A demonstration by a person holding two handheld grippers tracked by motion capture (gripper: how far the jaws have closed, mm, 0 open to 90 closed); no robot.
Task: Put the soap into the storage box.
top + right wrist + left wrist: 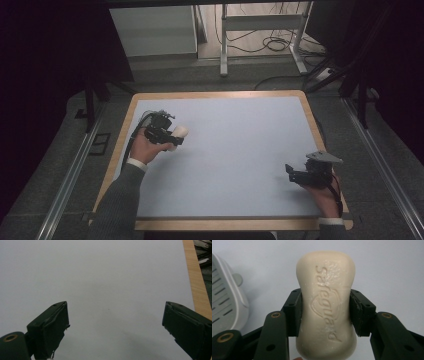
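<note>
1. left gripper view: the left gripper (325,312) clenches a cream safeguard soap bar (326,302) across its narrow waist, a pad on each side, held over the pale blue mat (387,270)
2. a white slotted soap dish (224,297) lies just beside the bar, at the view's left edge
3. judged step: carry the bar to the dish; keep the squeeze steady, since soap looks slippery, and lower it flat onto the slots before letting go
4. the right gripper (115,322) rests spread wide and holds nothing near the mat's wooden edge (195,277)

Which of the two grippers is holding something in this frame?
The left gripper: its jaws clamp a cream soap bar at its narrow waist. The right gripper stands wide open over the bare mat.
</note>
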